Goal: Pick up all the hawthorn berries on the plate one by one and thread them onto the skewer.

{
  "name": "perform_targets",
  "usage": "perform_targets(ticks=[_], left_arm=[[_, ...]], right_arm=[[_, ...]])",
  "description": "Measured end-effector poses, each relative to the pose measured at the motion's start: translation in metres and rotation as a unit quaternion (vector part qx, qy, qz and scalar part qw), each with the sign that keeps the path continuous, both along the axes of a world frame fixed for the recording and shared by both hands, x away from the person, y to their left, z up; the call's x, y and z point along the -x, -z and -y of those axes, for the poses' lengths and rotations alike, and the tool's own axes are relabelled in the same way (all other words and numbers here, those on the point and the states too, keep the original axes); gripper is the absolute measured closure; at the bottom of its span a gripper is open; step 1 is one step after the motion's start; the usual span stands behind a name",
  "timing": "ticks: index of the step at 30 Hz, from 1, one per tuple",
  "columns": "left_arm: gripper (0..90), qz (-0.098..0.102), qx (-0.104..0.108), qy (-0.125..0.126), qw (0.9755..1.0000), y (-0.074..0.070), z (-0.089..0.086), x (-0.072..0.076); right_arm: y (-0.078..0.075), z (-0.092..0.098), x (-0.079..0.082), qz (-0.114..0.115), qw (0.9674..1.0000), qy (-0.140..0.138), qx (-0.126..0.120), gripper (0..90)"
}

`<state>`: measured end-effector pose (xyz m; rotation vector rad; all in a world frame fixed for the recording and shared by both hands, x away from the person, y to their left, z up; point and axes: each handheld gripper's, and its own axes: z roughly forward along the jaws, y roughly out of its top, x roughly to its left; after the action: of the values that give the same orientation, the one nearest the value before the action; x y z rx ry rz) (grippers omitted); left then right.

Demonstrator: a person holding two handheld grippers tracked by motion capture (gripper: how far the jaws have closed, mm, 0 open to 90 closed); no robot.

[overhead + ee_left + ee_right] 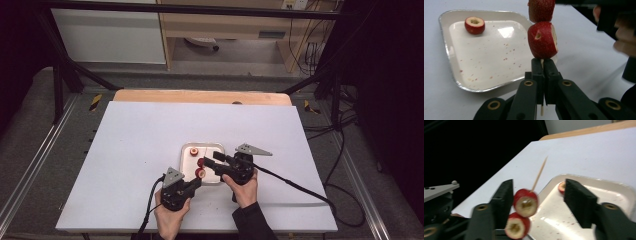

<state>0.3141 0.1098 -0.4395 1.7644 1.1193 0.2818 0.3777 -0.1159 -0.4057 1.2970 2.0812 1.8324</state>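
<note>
My left gripper [196, 181] [541, 62] is shut on the lower end of a thin wooden skewer [541, 65] that stands up from its jaws. Two cored red fruit pieces are threaded on it, a lower piece [542, 40] [517, 227] and an upper piece [541, 10] [525, 203]. The bare skewer tip [539, 173] sticks out beyond them. My right gripper [211, 159] [540, 190] is open, its jaws either side of the upper piece, which lies close to one jaw. A third fruit piece [474, 25] [194, 151] lies in the metal tray [449, 50] [214, 149].
The tray [621, 191] sits in the middle of a white table [140, 135], speckled with red bits. A cable [300, 190] trails right from my right gripper. A wooden strip [200, 96] borders the table's far edge.
</note>
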Motion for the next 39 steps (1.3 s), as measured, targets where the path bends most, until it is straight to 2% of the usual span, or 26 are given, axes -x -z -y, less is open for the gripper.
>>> perform_targets(ticks=[5, 8, 13, 15, 20, 24, 30, 34, 36, 38, 39], left_arm=[[88.3, 0.007, -0.031, 0.010, 0.9994, 0.000, -0.013, 0.004], [88.3, 0.011, -0.044, 0.014, 0.9989, 0.000, -0.022, 0.006], [88.2, 0.015, -0.062, 0.022, 0.9977, -0.001, -0.035, 0.008], [88.2, 0.018, -0.066, 0.023, 0.9974, -0.001, -0.040, 0.009], [88.1, 0.018, -0.069, 0.021, 0.9972, -0.003, -0.050, 0.011], [88.0, 0.019, -0.075, 0.022, 0.9968, -0.003, -0.056, 0.012], [88.0, 0.016, -0.073, 0.021, 0.9970, -0.001, -0.062, 0.012], [88.0, 0.019, -0.075, 0.020, 0.9968, 0.000, -0.064, 0.012], [88.0, 0.016, -0.072, 0.019, 0.9971, 0.001, -0.066, 0.012], [88.1, 0.015, -0.071, 0.018, 0.9972, 0.002, -0.067, 0.012], [88.0, 0.015, -0.071, 0.018, 0.9972, 0.002, -0.067, 0.012]], right_arm=[[-0.005, 0.009, -0.008, 0.005, 0.9984, -0.003, 0.056, 21.3], [-0.005, 0.013, -0.013, 0.000, 0.9947, -0.009, 0.103, 15.0], [-0.003, 0.016, -0.018, -0.015, 0.9882, -0.032, 0.149, 11.1], [-0.003, 0.016, -0.021, -0.021, 0.9850, -0.038, 0.167, 10.3], [-0.005, 0.011, -0.030, -0.024, 0.9714, -0.058, 0.229, 8.9], [-0.007, 0.003, -0.037, -0.031, 0.9635, -0.073, 0.256, 8.8], [-0.011, -0.012, -0.049, -0.032, 0.9543, -0.087, 0.284, 8.8], [-0.013, -0.023, -0.059, -0.032, 0.9503, -0.093, 0.295, 9.7], [-0.014, -0.028, -0.063, -0.034, 0.9498, -0.096, 0.296, 10.1], [-0.015, -0.034, -0.067, -0.035, 0.9473, -0.099, 0.303, 10.5], [-0.014, -0.036, -0.070, -0.034, 0.9476, -0.098, 0.302, 10.8]])
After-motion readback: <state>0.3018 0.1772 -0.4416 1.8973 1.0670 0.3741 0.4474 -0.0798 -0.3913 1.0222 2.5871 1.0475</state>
